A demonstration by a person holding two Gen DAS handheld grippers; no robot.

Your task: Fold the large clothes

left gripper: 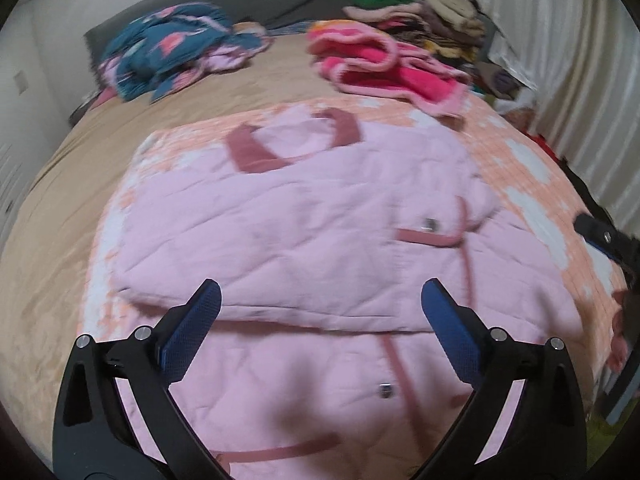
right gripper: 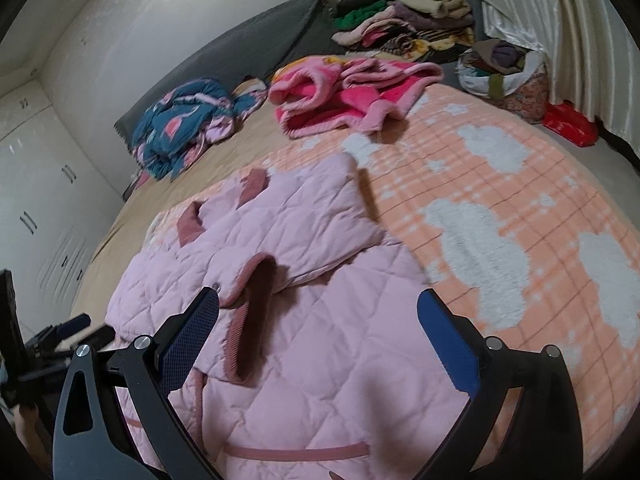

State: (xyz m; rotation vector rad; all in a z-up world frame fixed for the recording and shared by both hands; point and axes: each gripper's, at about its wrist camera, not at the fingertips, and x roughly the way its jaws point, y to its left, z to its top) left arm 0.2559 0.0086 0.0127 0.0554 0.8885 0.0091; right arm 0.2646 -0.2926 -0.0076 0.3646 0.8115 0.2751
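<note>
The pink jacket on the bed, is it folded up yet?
Partly folded. The pink jacket has one sleeve laid across its front, but its body lies spread flat.

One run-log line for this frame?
garment: pink quilted jacket partly folded on orange cloud-print blanket | left gripper open, empty | right gripper open, empty

A home bedroom: a wide bed with a tan sheet (left gripper: 60,208), white built-in wardrobe doors (right gripper: 44,184), pale pleated curtains (right gripper: 560,20), heaped folded clothes (right gripper: 404,20).
</note>
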